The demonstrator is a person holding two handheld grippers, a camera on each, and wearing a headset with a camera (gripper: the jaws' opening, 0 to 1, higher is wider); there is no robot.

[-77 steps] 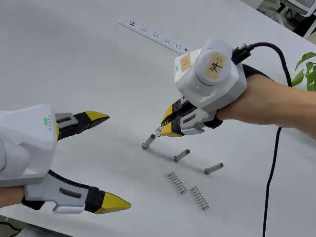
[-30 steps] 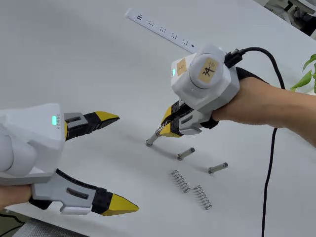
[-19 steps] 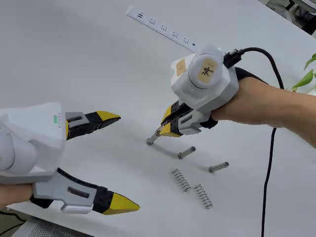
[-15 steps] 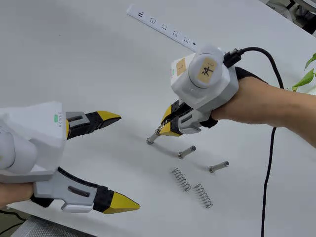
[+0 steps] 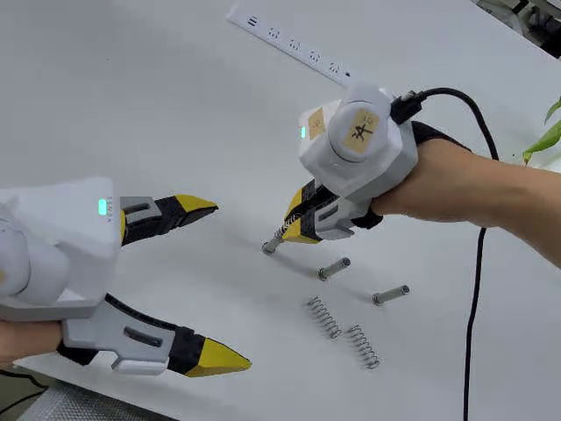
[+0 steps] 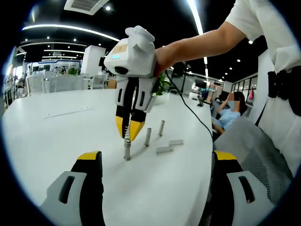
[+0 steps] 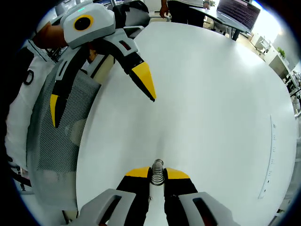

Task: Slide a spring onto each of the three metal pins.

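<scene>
**Right tool holds spring over first pin**

White surface [image 5: 131, 105], with a power strip [image 5: 289, 46] lying at its far edge.

Left tool [image 5: 230, 285] hovers at the near left, jaws wide apart and holding nothing, well clear of the work.

Right tool [image 5: 296, 230] points down at the pins, jaws clamped on a spring [image 7: 157, 168], which they grip by its upper coils.

In the left gripper view we see three metal pins standing upright in a row. The first pin [image 5: 270, 247] is directly under the held spring. The second pin [image 5: 334, 267] and third pin [image 5: 390, 294] are bare. Two loose springs [image 5: 323, 317] lie flat on the surface just beside the row, on the near side.

Key relation: the spring's long axis runs in line with the first pin's axis, and its lower end meets the pin top. We cannot tell whether any coils are already over the tip.

We judge that the next move is a straight push down along that shared axis, then release. The right tool is on the job; the left tool is too far off to help. The risk is that a slight tilt snags a coil on the pin's rim.
</scene>
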